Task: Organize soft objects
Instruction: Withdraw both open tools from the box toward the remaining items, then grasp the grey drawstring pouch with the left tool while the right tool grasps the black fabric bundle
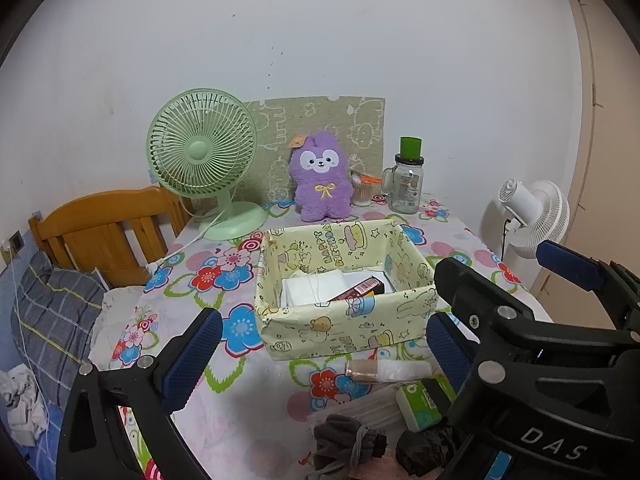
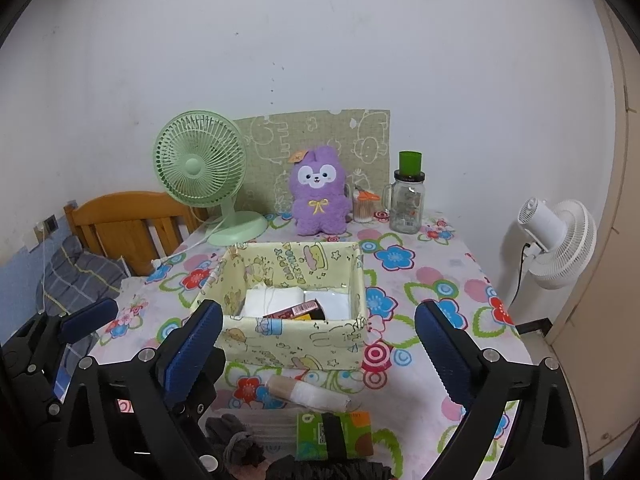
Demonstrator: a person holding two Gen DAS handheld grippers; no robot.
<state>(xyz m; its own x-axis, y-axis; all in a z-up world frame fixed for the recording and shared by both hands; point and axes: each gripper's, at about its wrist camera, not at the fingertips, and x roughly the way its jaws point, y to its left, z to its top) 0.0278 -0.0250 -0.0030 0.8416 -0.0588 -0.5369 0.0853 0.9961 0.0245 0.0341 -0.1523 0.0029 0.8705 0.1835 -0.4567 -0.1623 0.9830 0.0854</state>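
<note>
Soft things at the near table edge, both hand-held grippers empty.

Nearest us lie a grey drawstring pouch (image 1: 346,446), a green tissue pack (image 2: 334,434) and a wrapped roll (image 2: 308,392), just before the yellow box (image 2: 292,344) on the table (image 2: 440,280). Our right hand-held gripper (image 2: 318,346) gapes wide around nothing; our left hand-held gripper (image 1: 320,356) stands open too. We judge a pick comes next: lower onto one soft item, close gently, carry it into the box.

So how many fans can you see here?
2. A green fan stands on the table at the back left, beside the purple plush; a white fan stands off the table's right edge.
</note>
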